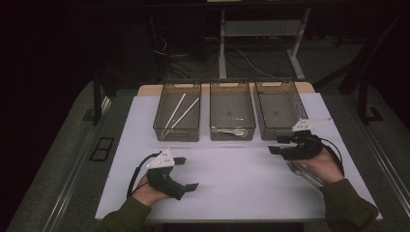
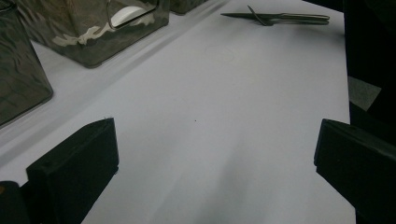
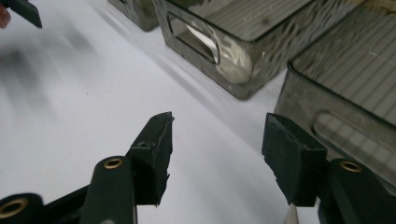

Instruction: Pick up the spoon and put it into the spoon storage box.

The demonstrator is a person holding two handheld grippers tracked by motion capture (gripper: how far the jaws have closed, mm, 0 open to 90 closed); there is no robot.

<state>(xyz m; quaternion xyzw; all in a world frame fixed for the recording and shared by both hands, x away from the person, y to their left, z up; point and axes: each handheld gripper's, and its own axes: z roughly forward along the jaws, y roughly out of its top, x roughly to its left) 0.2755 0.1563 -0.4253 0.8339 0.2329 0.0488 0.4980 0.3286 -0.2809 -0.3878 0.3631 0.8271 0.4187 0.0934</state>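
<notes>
Three dark see-through bins stand in a row at the back of the white table [image 1: 232, 169]. The left bin [image 1: 177, 117] holds two white chopsticks [image 1: 179, 113]. A metal utensil [image 1: 231, 131] lies at the front of the middle bin [image 1: 232, 116]. The right bin [image 1: 280, 108] looks empty. My left gripper [image 1: 186, 173] [image 2: 215, 154] is open over bare table, nothing between its jaws. My right gripper [image 1: 277, 144] [image 3: 217, 149] is open too, just in front of the right bin [image 3: 345, 93]. Metal cutlery [image 1: 302, 171] [image 2: 280, 17] lies on the table under the right hand.
The middle bin [image 3: 233, 42] and the left bin [image 3: 130, 9] show beyond the right jaws. In the left gripper view two bins [image 2: 93, 28] stand at the upper left. Cables and desk legs [image 1: 222, 53] lie on the floor behind the table.
</notes>
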